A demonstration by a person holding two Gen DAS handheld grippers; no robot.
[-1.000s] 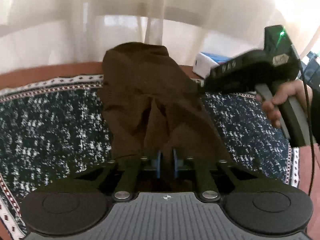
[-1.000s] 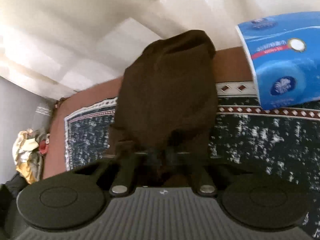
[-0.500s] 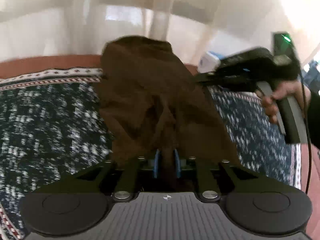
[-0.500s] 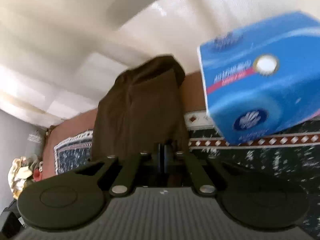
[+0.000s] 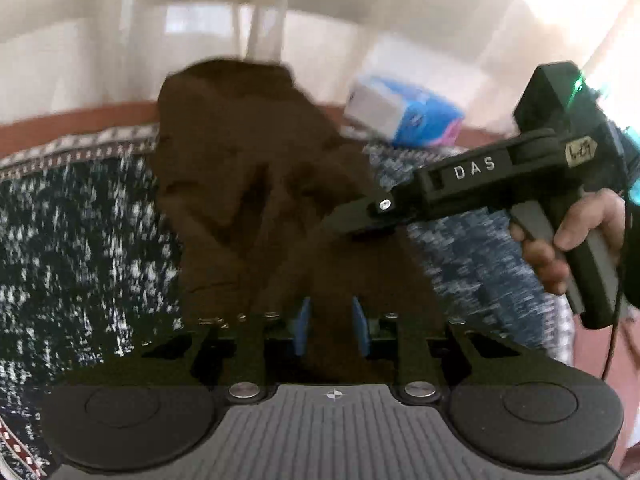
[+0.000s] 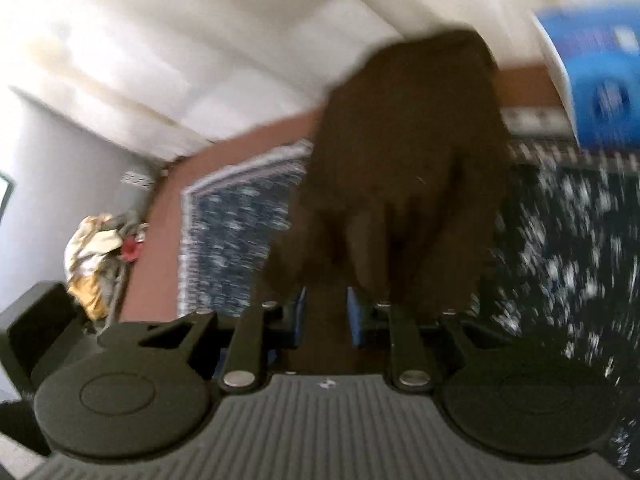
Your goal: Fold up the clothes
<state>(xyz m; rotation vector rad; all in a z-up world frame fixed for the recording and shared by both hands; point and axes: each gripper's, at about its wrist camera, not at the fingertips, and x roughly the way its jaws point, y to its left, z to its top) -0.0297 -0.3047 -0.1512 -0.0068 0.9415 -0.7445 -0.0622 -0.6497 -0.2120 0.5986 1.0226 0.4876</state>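
A brown garment lies lengthwise across the patterned cloth, its near end bunched up into my grippers. My left gripper is shut on a thick fold of it, which fills the gap between the blue pads. In the right wrist view the same brown garment runs away from my right gripper, which is shut on another bunch of it. The right gripper's tool, held by a hand, reaches into the cloth from the right in the left wrist view; its fingertips are hidden in the fabric.
A dark blue and white patterned table cover lies over a reddish-brown table. A blue tissue pack sits at the far right edge. Sheer curtains hang behind. A pile of clothes lies off to the left.
Both grippers have swung with the garment, and the views are blurred. The pads of each stand wider apart than before, with cloth still between them. The tissue pack slid right in the right wrist view.
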